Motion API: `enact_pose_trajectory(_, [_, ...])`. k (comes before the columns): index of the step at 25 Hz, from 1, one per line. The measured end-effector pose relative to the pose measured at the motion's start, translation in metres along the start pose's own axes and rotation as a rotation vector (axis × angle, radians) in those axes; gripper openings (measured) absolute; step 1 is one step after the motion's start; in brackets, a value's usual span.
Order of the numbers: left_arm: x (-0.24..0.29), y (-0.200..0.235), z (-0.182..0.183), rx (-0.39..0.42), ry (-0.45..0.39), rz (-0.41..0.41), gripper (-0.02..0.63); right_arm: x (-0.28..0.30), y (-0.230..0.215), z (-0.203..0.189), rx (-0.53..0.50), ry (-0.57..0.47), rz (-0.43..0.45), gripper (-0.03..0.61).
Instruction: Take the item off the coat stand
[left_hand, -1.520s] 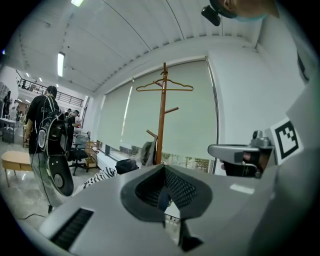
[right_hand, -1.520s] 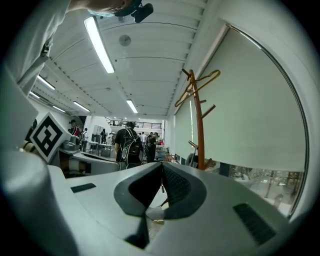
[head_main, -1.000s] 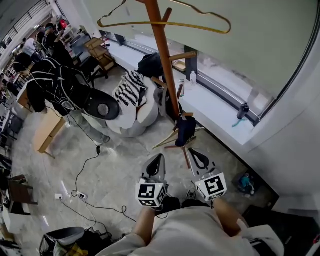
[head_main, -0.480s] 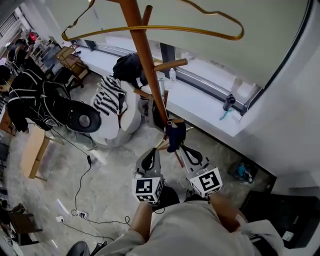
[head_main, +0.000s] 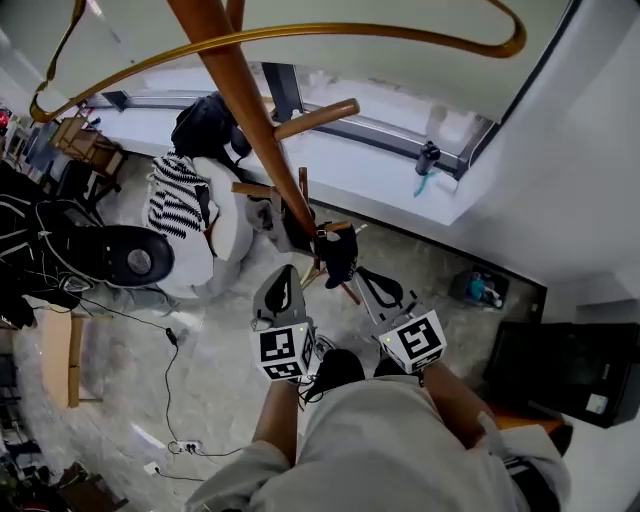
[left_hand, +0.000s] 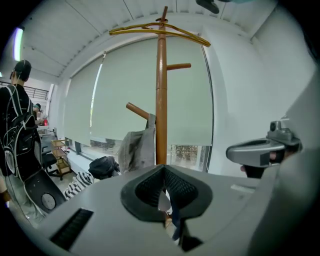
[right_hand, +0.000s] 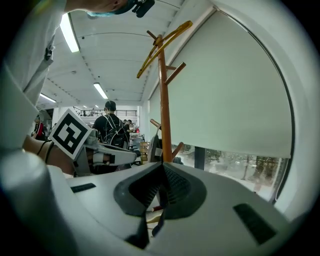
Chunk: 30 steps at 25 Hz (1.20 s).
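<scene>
A brown wooden coat stand (head_main: 262, 125) rises in front of me, with a gold hanger (head_main: 300, 35) across its top. A grey garment (left_hand: 137, 149) hangs from a lower peg, left of the pole (left_hand: 161, 100). A dark blue item (head_main: 338, 256) hangs low on the stand. My left gripper (head_main: 283, 272) is shut and empty, just short of the stand's lower part. Beside it my right gripper (head_main: 363, 276) points at the dark item, its jaws together with nothing in them. The right gripper view shows the pole (right_hand: 164, 110) straight ahead.
A white chair with a striped cloth (head_main: 178, 205) and a black bag (head_main: 205, 125) stand left of the stand. A window sill (head_main: 380, 190) with a bottle (head_main: 427, 160) runs behind it. A person in black (right_hand: 110, 132) is at the far left. Cables (head_main: 160, 440) lie on the floor.
Both grippers have come forward toward the coat stand, which now looks larger and nearer. The dark item sits just ahead of the fingertips. Both stayed shut.
</scene>
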<state>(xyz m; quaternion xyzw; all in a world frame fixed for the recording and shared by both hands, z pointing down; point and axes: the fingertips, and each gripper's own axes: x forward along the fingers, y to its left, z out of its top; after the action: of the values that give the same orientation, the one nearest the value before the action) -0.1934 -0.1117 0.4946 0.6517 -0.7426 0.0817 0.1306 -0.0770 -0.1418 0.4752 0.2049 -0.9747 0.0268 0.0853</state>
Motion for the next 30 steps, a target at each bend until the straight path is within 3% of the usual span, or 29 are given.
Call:
enact_pose_trajectory(6, [0.019,0.016,0.001,0.075,0.028,-0.006,0.011,0.013,-0.003,-0.012,0.047,0.04,-0.06,0.005])
enact_pose_trajectory(13, [0.028,0.027,0.002,0.208,0.029,0.092,0.027,0.014,0.005,-0.031,0.059,0.066,-0.09,0.005])
enact_pose_trajectory(15, [0.035,0.028,0.0,0.195,0.04,0.081,0.107,0.01,0.006,-0.03,0.055,0.069,-0.106,0.005])
enact_pose_trajectory(19, [0.052,0.03,-0.005,0.129,0.049,0.058,0.192,-0.004,-0.003,-0.032,0.051,0.079,-0.161,0.005])
enact_pose_trajectory(30, [0.087,0.038,-0.017,0.182,0.108,0.03,0.196,-0.037,-0.029,-0.042,0.072,0.08,-0.295,0.005])
